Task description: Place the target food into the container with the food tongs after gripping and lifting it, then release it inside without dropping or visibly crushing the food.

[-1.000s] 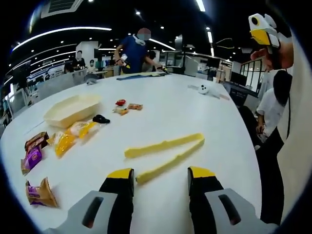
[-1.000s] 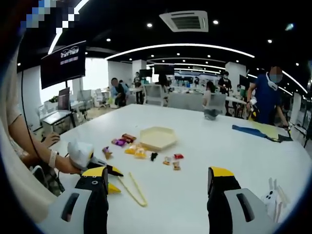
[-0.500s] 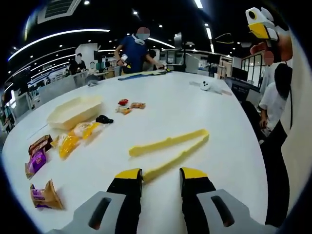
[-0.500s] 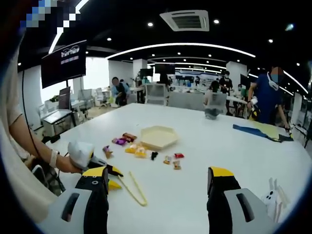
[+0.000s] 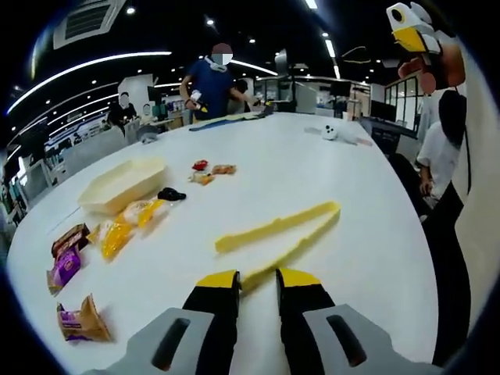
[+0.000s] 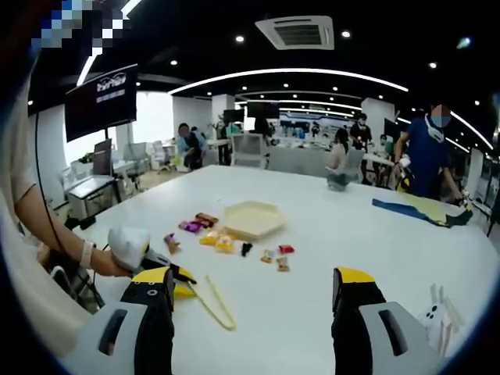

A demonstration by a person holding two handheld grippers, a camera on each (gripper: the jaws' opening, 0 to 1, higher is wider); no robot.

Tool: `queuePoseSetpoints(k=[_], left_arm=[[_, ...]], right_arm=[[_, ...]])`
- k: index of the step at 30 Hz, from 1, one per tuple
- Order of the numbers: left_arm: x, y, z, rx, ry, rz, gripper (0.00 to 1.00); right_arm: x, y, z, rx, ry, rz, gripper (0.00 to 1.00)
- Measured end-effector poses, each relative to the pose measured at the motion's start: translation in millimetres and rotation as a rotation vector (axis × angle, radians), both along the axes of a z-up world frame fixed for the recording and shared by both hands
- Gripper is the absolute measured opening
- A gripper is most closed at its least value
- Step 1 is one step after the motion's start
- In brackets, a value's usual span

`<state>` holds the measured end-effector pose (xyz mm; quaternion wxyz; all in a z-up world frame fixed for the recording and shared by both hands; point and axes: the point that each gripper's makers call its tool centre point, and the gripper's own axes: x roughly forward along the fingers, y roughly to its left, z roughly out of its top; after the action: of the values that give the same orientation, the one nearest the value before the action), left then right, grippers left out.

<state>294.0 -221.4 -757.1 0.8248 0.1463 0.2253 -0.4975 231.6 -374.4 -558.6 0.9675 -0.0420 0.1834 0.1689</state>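
Lying between the narrowly parted jaws of the left hand-held gripper, yellow tongs rest on the table.

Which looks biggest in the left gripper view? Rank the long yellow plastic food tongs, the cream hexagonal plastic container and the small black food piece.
1. Long yellow plastic food tongs, though nearness to the camera inflates them.
2. Cream hexagonal plastic container, farther off, so the top two are unsure.
3. Small black food piece, clearly smallest.

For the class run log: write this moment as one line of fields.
left hand-held gripper: closing on yellow tongs' near end | right hand-held gripper: open, idle | container: empty | food: untouched on table
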Motion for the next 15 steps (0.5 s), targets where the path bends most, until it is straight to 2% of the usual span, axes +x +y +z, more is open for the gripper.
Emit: queuePoseSetpoints(k=[6,11,15], left_arm=[[-3.3,-0.2,0.1,0.011,-0.012,-0.014,0.14],[-13.5,-1.8,0.4,0.032,-0.032,-0.053,0.09],[-18.4,-2.1,-0.6,0.036,-0.025,-0.067,0.06]], right_arm=[[0.4,1.9,0.0,-0.003,0.001,0.007,0.85],[0.8,4.4,0.3,-0.004,0.001,0.015,0.85],[0.5,6.5,0.3,-0.003,0.002,0.023,0.85]])
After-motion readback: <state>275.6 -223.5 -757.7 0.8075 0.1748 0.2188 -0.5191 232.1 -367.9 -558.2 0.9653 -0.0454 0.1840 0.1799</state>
